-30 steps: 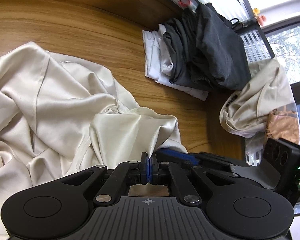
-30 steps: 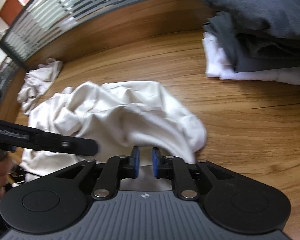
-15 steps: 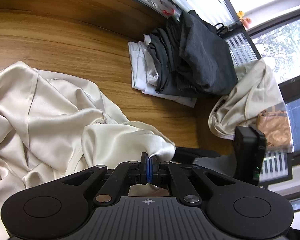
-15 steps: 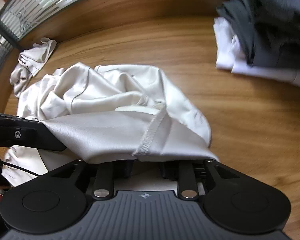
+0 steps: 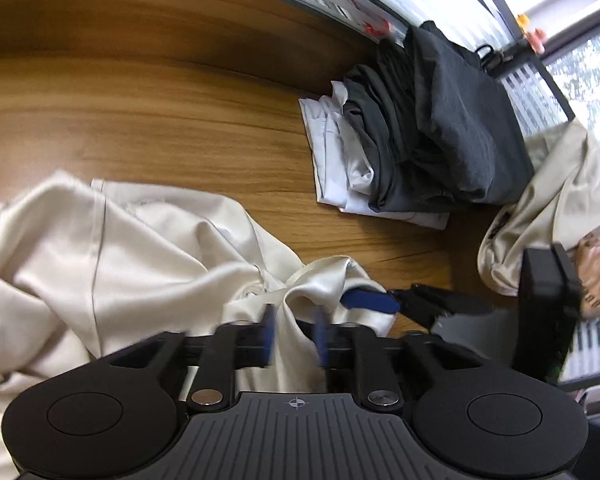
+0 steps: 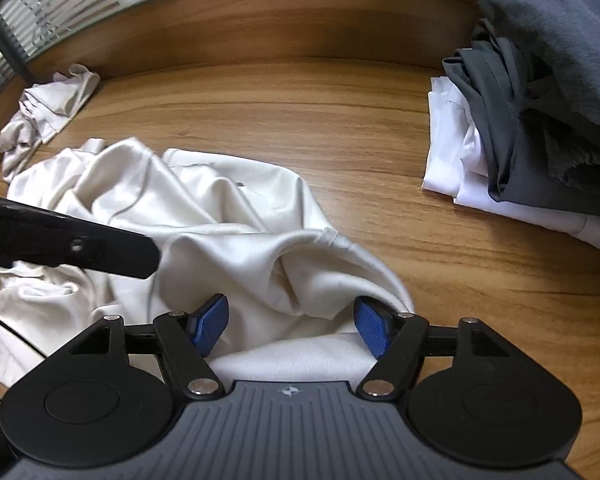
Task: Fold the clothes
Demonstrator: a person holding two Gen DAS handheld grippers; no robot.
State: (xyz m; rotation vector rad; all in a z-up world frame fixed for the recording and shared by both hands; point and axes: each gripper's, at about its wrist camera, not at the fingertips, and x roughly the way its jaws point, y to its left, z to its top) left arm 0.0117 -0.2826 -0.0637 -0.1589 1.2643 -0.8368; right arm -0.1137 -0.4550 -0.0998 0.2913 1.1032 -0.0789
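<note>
Both grippers (image 5: 294, 334) (image 6: 292, 326) opening, releasing garment (image 6: 228, 216).

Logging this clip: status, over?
Left gripper, right gripper: jaws opening, cream garment loose between them. Garment crumpled, unfolded. Folded stack clear of it.

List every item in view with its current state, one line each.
Cream garment: crumpled on the table, unfolded.
Left gripper: opening, a fold of the cream garment between its fingers.
Right gripper: opening wide, cream cloth between its fingers, not pinched.
Dark clothes: folded, stacked on the white ones.
White clothes: folded, bottom of the stack.
Small pale garment: bunched by the table edge.
</note>
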